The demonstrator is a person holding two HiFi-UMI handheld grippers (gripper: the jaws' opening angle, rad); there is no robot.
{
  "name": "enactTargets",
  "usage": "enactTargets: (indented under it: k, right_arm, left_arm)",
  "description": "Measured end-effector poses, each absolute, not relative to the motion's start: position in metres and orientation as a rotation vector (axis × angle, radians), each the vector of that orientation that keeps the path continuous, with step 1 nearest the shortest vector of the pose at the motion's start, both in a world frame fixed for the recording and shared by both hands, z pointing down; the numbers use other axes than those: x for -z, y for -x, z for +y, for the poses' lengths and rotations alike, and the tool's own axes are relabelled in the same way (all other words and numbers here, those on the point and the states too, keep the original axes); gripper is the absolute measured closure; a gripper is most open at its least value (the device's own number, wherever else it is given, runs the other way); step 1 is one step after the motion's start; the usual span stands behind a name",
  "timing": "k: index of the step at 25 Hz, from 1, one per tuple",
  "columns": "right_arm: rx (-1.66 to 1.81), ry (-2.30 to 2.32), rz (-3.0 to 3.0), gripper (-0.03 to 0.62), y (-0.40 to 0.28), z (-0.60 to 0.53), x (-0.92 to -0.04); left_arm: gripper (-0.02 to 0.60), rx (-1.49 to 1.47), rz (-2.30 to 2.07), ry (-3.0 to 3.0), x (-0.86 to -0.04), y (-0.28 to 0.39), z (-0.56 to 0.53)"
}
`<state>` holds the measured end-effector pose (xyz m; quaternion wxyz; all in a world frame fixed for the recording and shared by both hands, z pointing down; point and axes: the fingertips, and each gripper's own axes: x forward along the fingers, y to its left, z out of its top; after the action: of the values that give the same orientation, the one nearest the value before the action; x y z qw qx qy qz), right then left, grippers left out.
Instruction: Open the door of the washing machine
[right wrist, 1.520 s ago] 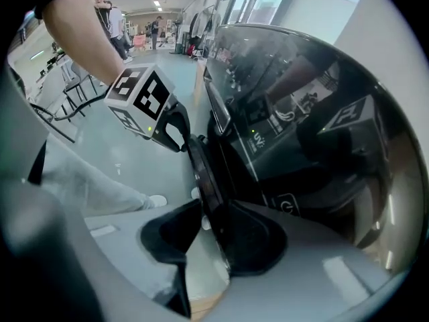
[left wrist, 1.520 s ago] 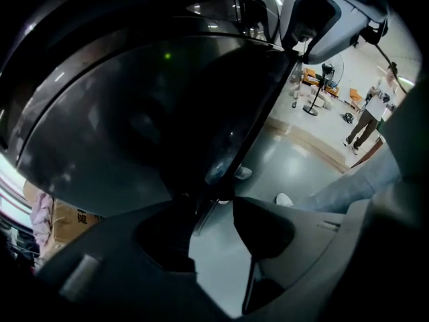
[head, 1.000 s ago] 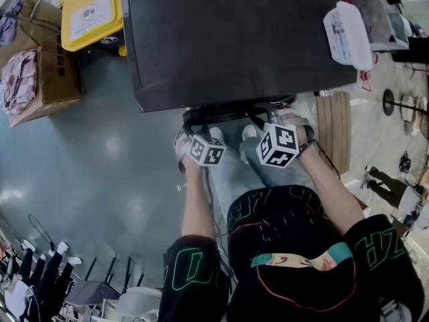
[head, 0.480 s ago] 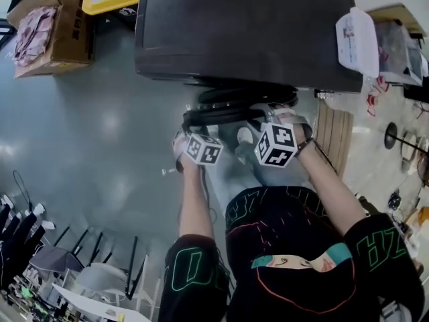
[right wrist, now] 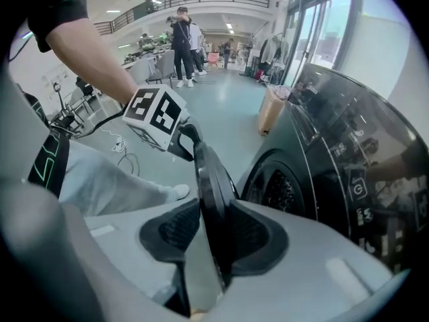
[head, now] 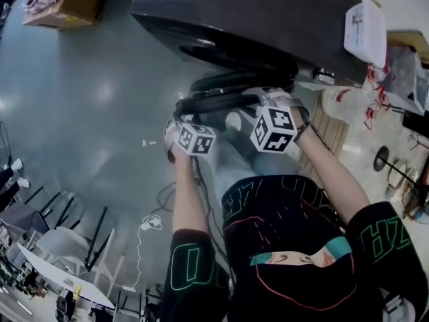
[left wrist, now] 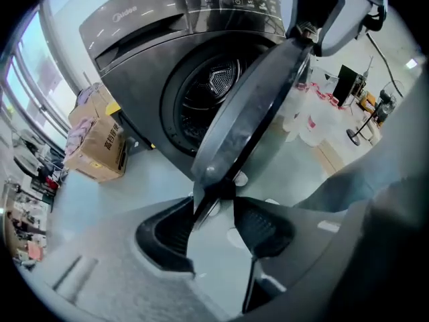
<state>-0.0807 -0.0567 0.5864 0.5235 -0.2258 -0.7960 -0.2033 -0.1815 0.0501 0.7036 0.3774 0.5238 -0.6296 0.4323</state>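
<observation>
The dark washing machine (head: 255, 12) stands at the top of the head view, and its round door (head: 228, 92) is swung partly open toward me. In the left gripper view the door (left wrist: 261, 99) stands edge-on, away from the drum opening (left wrist: 208, 92). My left gripper (left wrist: 218, 223) pinches the door's lower rim at its fingertips. My right gripper (right wrist: 208, 230) has the rim of the door (right wrist: 208, 173) deep between its pads; its jaws are opening slightly while both pads still touch the rim. The left gripper's marker cube (right wrist: 157, 116) shows further along the rim.
A white container (head: 365, 29) lies on the machine's top at the right. Cardboard boxes (left wrist: 100, 146) stand left of the machine. My legs and a white shoe (head: 233, 121) are just below the door. Chairs (head: 40, 233) and a loose cable (head: 151, 223) occupy the floor at the lower left.
The door has swung further away from the machine's front, and both grippers have moved with it. The machine has shifted up and to the right in the head view.
</observation>
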Motion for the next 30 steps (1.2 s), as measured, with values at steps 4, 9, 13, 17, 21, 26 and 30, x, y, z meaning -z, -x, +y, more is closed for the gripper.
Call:
enactTargets:
  k: [4,9,13,17,21,26,30]
  right_arm:
    - [0.514,0.618,-1.857,0.452,0.058,-0.041,-0.589]
    - [0.553,0.663,-1.860,0.451,0.046,-0.033,-0.587]
    - [0.600,0.702,-1.872,0.450,0.037,-0.030,-0.590]
    - [0.632,0.765,-1.848,0.450,0.018,-0.017,-0.590]
    - [0.686,0.812,-1.822,0.445,-0.005,-0.008,-0.589]
    - [0.719,0.835,-1.831,0.436,-0.025,0.000,-0.586]
    - [0.788,0.881,-1.767,0.434,-0.049,0.005,-0.589]
  left_arm:
    - [0.390,-1.063,-1.610,-1.289,-0.705,0.150,0.072]
    - [0.390,-1.021,-1.672,-1.238,-0.703,0.130,0.087]
    - [0.390,-0.978,-1.737,-1.199,-0.708,0.113,0.096]
    - [0.391,-0.954,-1.775,-1.153,-0.704,0.083,0.115]
    - [0.398,-0.904,-1.823,-1.105,-0.701,0.046,0.129]
    - [0.410,-0.854,-1.874,-1.067,-0.698,0.011,0.141]
    - [0.420,-0.812,-1.863,-1.036,-0.699,-0.026,0.148]
